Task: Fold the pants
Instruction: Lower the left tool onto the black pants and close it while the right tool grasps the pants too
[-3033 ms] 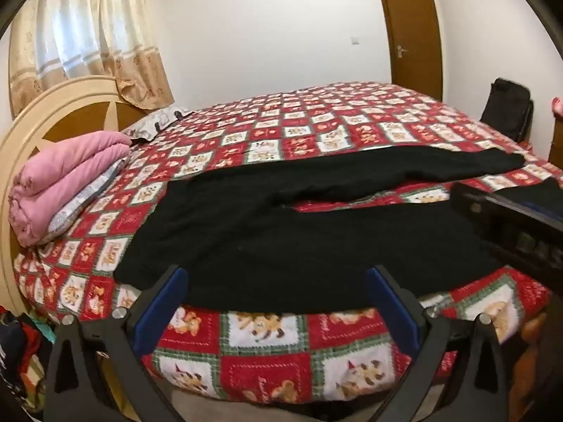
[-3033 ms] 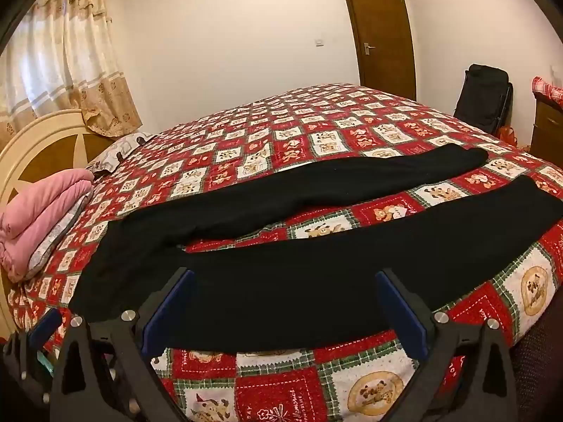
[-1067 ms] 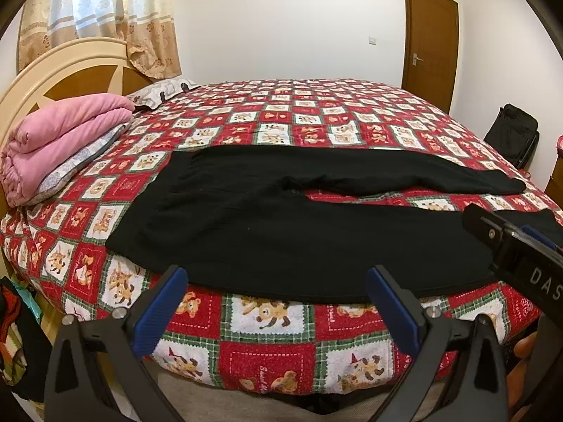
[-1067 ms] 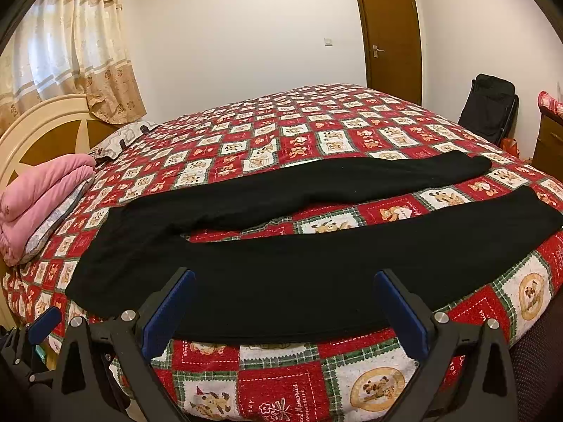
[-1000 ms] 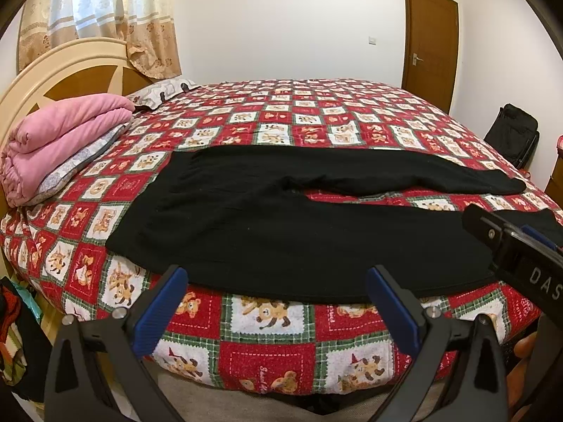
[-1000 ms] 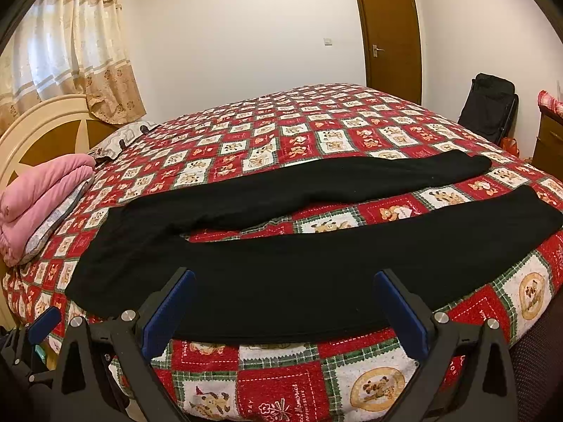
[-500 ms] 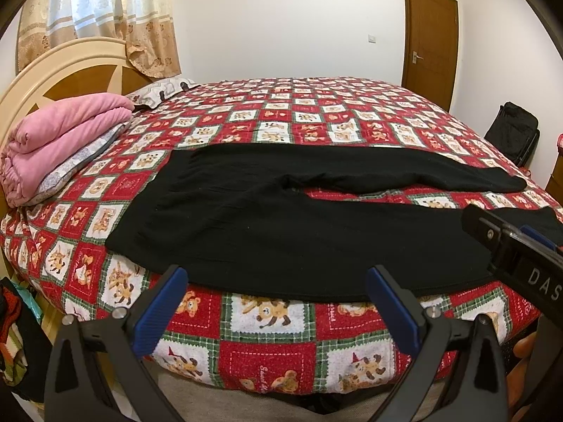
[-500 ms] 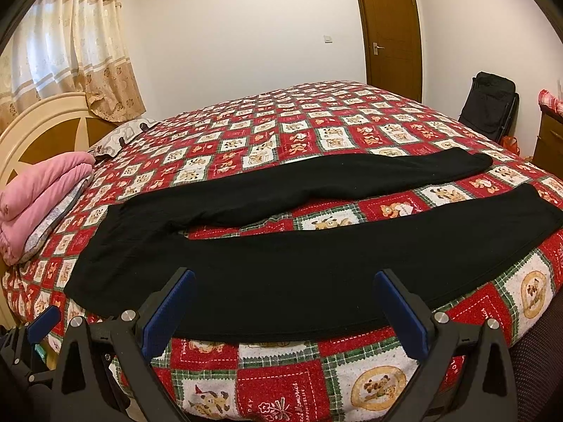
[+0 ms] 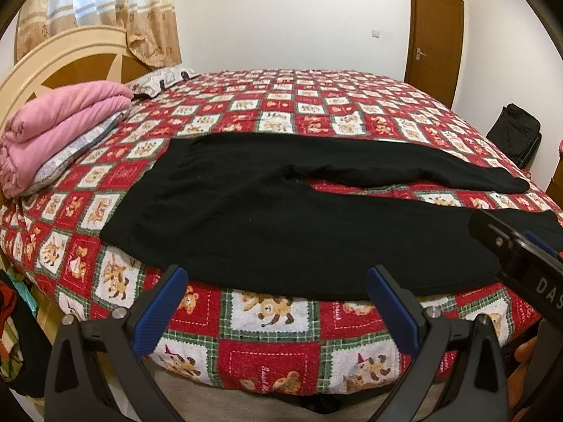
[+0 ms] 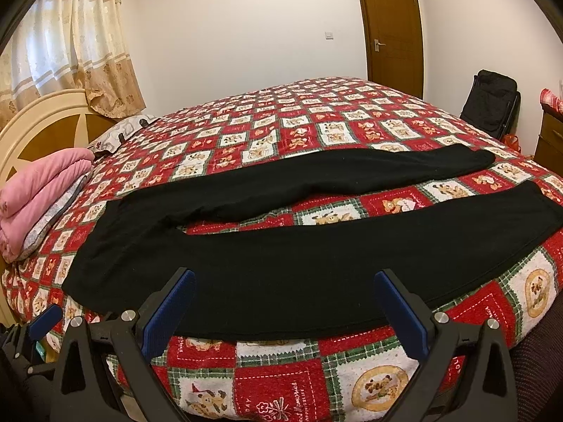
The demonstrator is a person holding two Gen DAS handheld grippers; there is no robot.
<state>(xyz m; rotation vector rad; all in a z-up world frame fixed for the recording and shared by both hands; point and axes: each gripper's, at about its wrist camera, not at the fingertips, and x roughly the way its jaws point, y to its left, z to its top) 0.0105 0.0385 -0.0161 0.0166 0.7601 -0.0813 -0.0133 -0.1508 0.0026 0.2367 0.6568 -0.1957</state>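
Note:
Black pants (image 9: 267, 211) lie flat on the bed, waist to the left, both legs stretching right and split apart. In the right wrist view the pants (image 10: 281, 263) show a far leg and a near leg along the bed's front edge. My left gripper (image 9: 278, 302) hovers open just in front of the near edge of the pants, below the seat area. My right gripper (image 10: 286, 302) is open too, in front of the near leg's lower edge. Neither touches the fabric. The right gripper's body (image 9: 520, 263) shows at the right of the left wrist view.
The bed has a red, white and green checkered cover (image 9: 316, 105). A folded pink blanket (image 9: 59, 130) lies by the cream headboard (image 9: 45, 59). A black bag (image 10: 491, 102) stands by the brown door (image 10: 390, 28). A wooden cabinet (image 10: 550, 137) is at the far right.
Both grippers have crept slightly closer to the bed edge and the view has lowered a little. The pants have not moved.

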